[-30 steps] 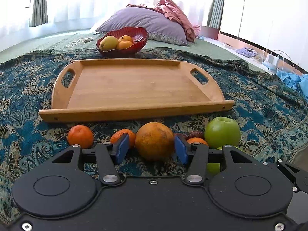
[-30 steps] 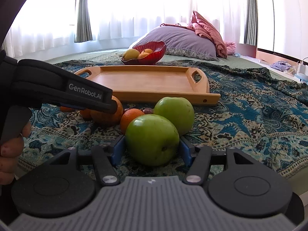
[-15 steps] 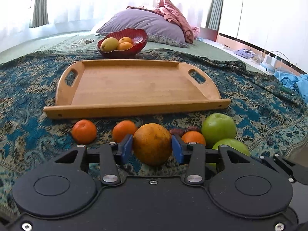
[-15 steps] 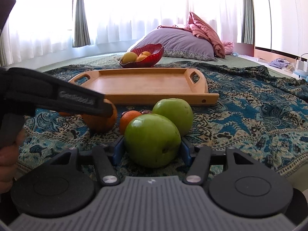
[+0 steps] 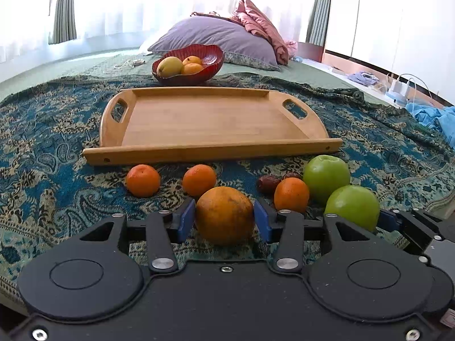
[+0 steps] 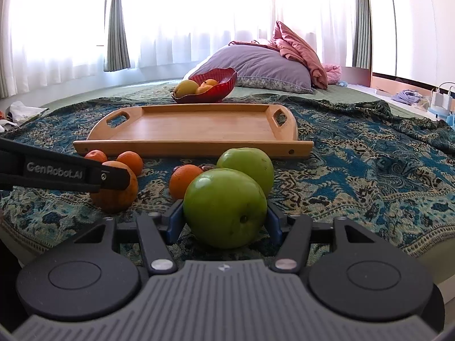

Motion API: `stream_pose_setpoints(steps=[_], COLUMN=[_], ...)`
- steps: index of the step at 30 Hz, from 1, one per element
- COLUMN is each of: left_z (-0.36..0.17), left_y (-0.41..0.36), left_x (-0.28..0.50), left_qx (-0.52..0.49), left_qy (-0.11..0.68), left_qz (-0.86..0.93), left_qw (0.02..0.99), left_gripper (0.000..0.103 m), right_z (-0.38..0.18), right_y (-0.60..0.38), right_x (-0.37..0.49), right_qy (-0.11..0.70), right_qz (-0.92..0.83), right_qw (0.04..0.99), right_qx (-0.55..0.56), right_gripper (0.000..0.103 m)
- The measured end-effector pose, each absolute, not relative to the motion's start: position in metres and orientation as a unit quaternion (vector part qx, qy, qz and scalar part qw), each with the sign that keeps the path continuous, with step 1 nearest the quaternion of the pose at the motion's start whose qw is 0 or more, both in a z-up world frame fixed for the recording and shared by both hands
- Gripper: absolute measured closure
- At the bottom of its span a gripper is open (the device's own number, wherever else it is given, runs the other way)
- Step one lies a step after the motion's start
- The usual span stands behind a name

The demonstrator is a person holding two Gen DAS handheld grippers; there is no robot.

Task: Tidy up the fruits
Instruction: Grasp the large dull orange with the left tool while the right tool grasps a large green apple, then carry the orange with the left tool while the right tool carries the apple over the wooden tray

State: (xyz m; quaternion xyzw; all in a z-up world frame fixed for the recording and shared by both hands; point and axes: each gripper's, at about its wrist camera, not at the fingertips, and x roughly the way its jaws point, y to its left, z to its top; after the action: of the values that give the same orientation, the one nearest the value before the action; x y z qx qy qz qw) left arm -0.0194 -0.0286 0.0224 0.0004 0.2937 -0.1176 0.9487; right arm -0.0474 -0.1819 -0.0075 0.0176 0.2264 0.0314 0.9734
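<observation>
Near the front edge of the patterned blue-green blanket (image 5: 71, 196), the left gripper (image 5: 224, 221) clamps its blue pads on a large round orange (image 5: 225, 215), while the right gripper (image 6: 224, 221) grips a big green apple (image 6: 224, 207). Both point shallowly downward. Grasping looks finished; next, each fruit probably needs lifting onto the empty wooden handled tray (image 5: 210, 122) beyond.

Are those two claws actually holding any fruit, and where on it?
Yes. The left claw pinches the big orange at its sides; the right claw grips the nearer green apple likewise.
</observation>
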Motion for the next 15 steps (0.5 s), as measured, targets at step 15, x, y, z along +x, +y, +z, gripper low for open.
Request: stream_pose_setpoints(steps=[15], left_z=[0.005], left_y=[-0.035], left_x=[-0.004], left_qx=[0.011], left_qy=[0.301], left_qz=[-0.100], left_qw=[0.948], left_gripper=[0.054], right_z=[-0.008], right_y=[-0.182], right_x=[-0.048], right_qy=[0.226], right_qz=[0.028], right_qw=[0.974], right_qx=[0.017], right_gripper=[0.041])
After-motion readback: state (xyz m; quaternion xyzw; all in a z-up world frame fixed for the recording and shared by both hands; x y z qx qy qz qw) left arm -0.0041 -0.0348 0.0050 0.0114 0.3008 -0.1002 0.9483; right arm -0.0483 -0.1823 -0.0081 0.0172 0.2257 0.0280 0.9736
